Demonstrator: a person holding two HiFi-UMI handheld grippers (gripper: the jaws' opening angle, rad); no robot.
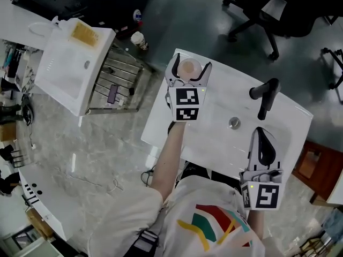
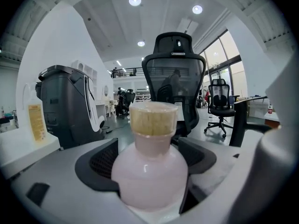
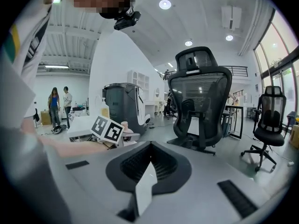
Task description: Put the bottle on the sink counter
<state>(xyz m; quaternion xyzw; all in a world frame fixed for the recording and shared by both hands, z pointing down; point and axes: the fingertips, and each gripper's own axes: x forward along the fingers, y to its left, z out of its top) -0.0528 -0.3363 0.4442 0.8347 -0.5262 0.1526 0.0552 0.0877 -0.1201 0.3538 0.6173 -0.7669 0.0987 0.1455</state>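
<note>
A round pink bottle (image 1: 188,69) with a pale cap sits between the jaws of my left gripper (image 1: 189,68), which is shut on it. It is over the far left corner of the white sink counter (image 1: 214,108); I cannot tell whether it rests on the surface. In the left gripper view the bottle (image 2: 149,171) stands upright, its body pressed by both black pads of the left gripper (image 2: 150,160). My right gripper (image 1: 262,138) is shut with nothing in it, over the basin near the front edge. Its pads meet in the right gripper view (image 3: 149,164).
A black faucet (image 1: 263,95) stands at the basin's far side, with the drain (image 1: 234,123) in front of it. A white cabinet (image 1: 75,68) and a wire rack (image 1: 115,84) lie left of the counter. Black office chairs (image 1: 268,9) stand beyond. A wooden stand (image 1: 311,165) is at the right.
</note>
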